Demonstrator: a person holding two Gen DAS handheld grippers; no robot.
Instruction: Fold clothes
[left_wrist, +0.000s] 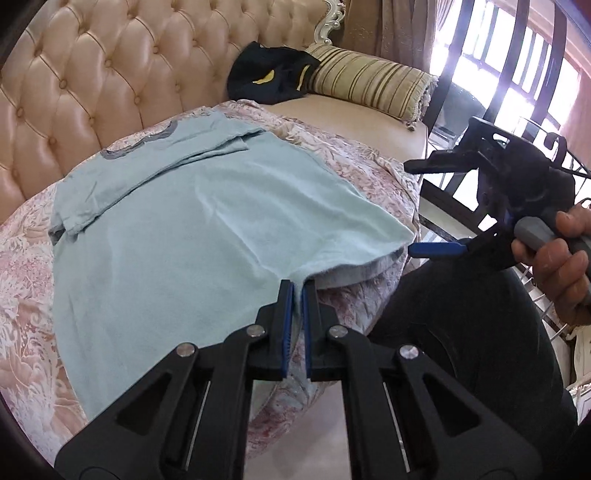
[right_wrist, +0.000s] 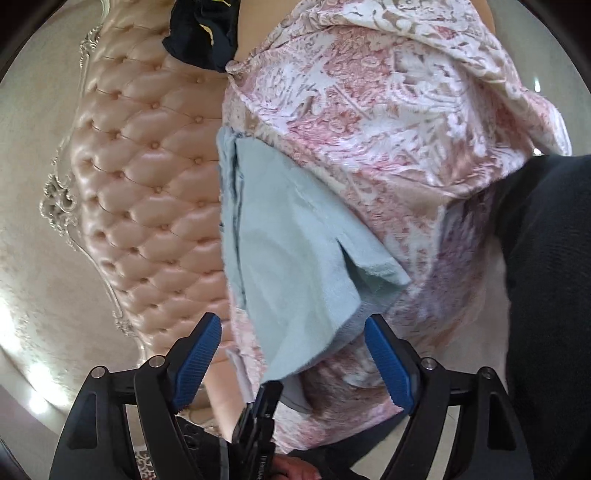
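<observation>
Left gripper (left_wrist: 297, 291) jaws pinch the light-blue shirt's (left_wrist: 192, 206) near hem; right gripper (left_wrist: 413, 206) gapes beside its corner

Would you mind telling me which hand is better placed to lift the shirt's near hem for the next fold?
Left. The left tongs are shut on the hem of the light blue shirt. The right tongs are open around the hem's corner, gripping nothing.

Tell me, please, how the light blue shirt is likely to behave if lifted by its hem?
The light blue shirt looks thin and creased, so it will probably drape limply. Pinched at only one hem point by the left gripper, it would likely bunch. The patterned blanket beneath may drag.
</observation>
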